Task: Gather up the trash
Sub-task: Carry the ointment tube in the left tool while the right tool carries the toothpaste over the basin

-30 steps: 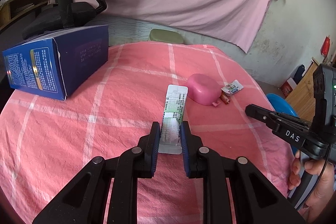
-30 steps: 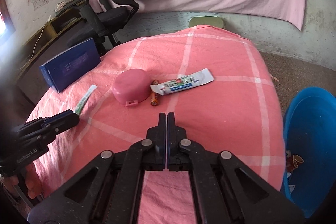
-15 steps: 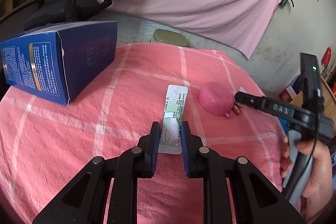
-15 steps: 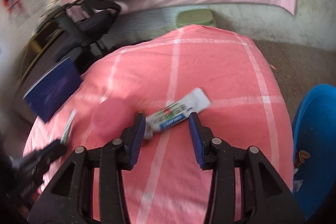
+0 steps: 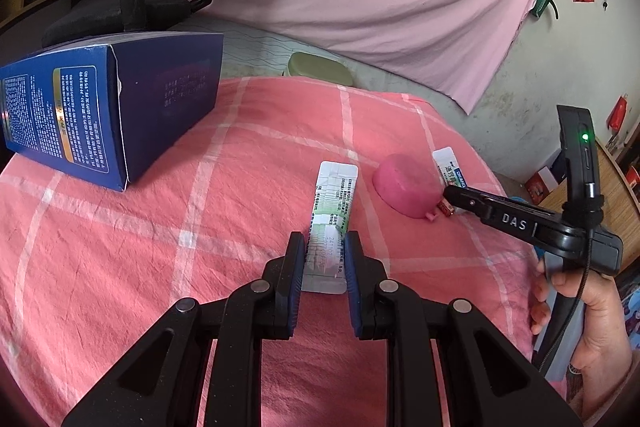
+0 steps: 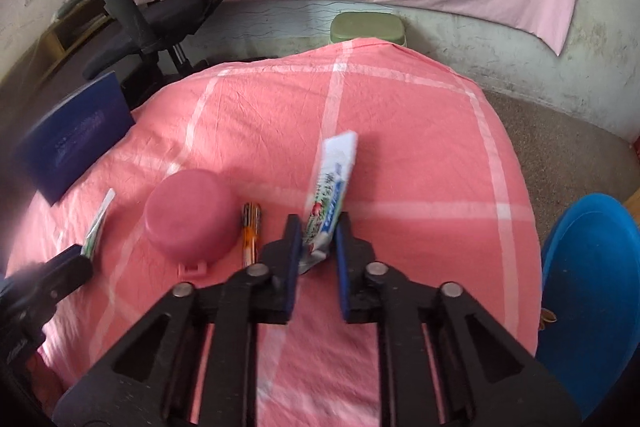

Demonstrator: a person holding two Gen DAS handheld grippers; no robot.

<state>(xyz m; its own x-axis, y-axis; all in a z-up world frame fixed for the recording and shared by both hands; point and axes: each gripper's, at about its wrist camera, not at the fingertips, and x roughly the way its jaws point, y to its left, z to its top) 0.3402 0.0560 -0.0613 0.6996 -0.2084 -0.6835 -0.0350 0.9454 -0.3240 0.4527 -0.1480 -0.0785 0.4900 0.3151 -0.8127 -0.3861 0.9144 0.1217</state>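
My left gripper is shut on a flat white-and-green tube that lies on the pink checked cloth. My right gripper has closed around the near end of a white, blue and red toothpaste tube, which points away from me and looks lifted off the cloth. The right gripper also shows in the left wrist view, beside a pink round lid. An orange battery lies just left of my right fingers.
A dark blue carton stands at the table's left. A blue bin sits on the floor at the right. A black office chair and a green stool stand beyond the table. A pink curtain hangs behind.
My right gripper opened, moved forward to the toothpaste tube and closed on its near end; the tube now points away. My left gripper stayed shut on the green tube.
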